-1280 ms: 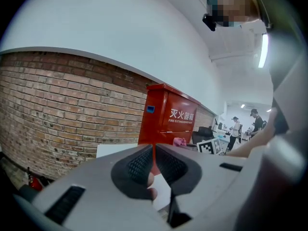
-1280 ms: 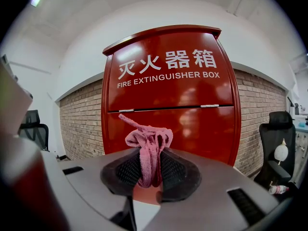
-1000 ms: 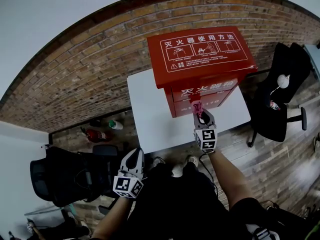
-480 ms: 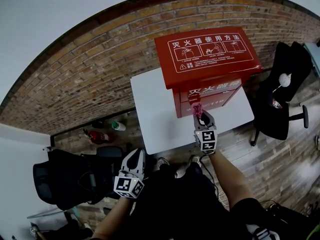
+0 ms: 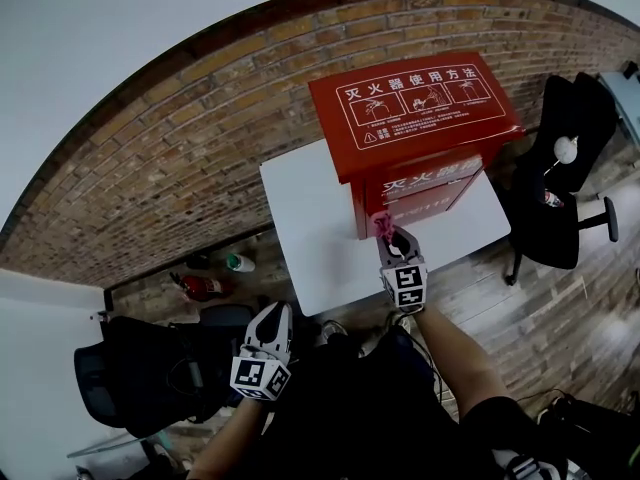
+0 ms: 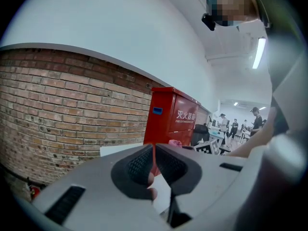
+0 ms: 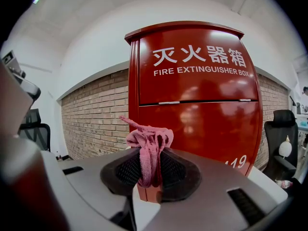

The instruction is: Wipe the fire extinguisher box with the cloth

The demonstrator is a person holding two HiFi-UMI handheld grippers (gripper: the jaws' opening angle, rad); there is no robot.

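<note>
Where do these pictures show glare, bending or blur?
Right gripper view: soft reflections lie on the fire extinguisher box, while the cloth in the right tool is sharp. Head view: the brick wall bows into an arc. Left gripper view: the body of the left tool is blurred.

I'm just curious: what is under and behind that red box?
The fire extinguisher box stands on a white table, a brick wall behind it. Its closed front hides the inside.
</note>
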